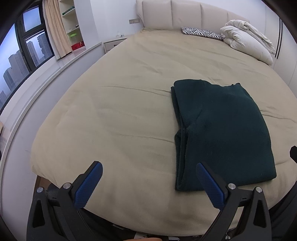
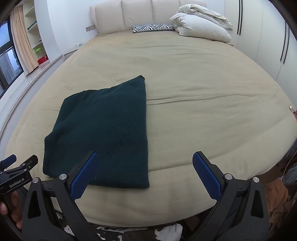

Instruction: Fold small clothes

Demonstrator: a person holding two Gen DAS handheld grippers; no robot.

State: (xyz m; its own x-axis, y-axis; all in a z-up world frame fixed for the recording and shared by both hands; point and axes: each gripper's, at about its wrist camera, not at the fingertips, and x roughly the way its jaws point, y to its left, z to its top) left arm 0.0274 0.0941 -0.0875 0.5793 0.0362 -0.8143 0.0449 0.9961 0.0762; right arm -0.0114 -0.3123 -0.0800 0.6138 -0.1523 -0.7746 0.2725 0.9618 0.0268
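While the dark green garment (image 2: 104, 129) is lying folded flat near the foot of the bed (image 2: 204, 89), both the left hand-held gripper (image 1: 148, 182) and the right hand-held gripper (image 2: 143, 173) are hovering wide open, gripping nothing. Judging by its tidy shape, any further fold is calling for both to be pinching the near corners together and carrying them evenly across.

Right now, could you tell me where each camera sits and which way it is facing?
Left wrist: on the left gripper, low at the bed's foot, facing the headboard; its open blue fingers show, the dark green garment ahead to the right.
Right wrist: on the right gripper, facing likewise; open fingers and a hand show, garment ahead to the left.
Shared: garment, bed, zebra pillow.
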